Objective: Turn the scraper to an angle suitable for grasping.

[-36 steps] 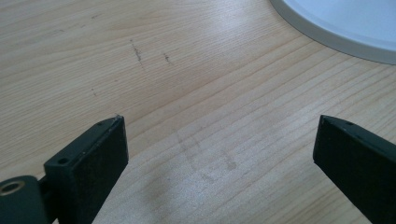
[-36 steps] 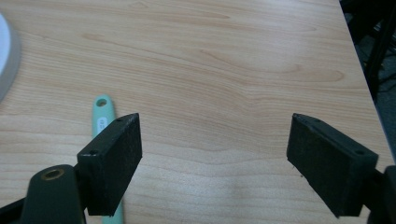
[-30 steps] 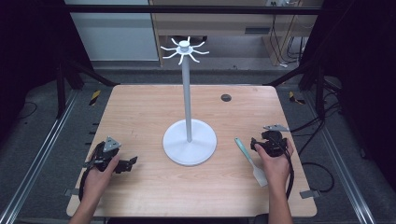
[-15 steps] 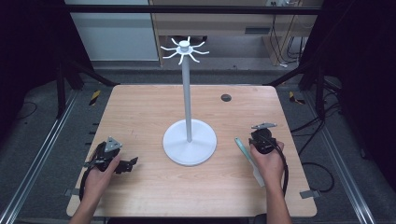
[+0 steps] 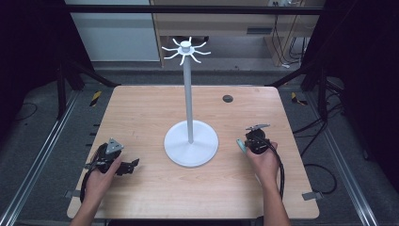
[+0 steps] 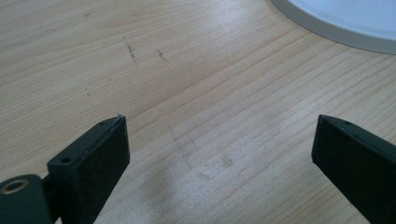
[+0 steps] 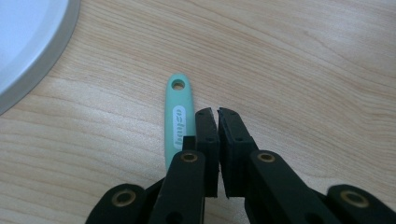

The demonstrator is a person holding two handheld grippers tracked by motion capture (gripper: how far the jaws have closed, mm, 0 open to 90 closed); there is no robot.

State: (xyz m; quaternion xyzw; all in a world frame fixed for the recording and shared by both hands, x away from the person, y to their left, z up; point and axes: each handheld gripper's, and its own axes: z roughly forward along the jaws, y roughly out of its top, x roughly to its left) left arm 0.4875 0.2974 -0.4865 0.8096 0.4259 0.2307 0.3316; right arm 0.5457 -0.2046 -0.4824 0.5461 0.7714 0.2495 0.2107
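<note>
A teal tool handle [image 7: 177, 116] with a hole at its tip lies flat on the wooden table [image 5: 141, 113]; its end pokes out at my right hand [image 5: 240, 146]. My right gripper [image 7: 217, 114] hovers right over it; its jaws have just been closing and now meet with nothing between them, the handle lying just left of them. The same gripper [image 5: 246, 143] sits right of the white stand's round base [image 5: 191, 149]. My left gripper [image 5: 131, 165] rests near the front left, its jaws [image 6: 219, 140] wide open over bare wood.
The stand's thin pole [image 5: 188, 99] rises from the base to a ring of hooks [image 5: 186, 49]. A small dark round hole [image 5: 227, 98] sits at the back right of the table. The base rim shows in both gripper views [image 6: 345, 23] [image 7: 28, 42].
My right hand has moved left toward the stand and now covers most of the tool. Its jaws have gone from open to shut. The left hand has stayed put.
</note>
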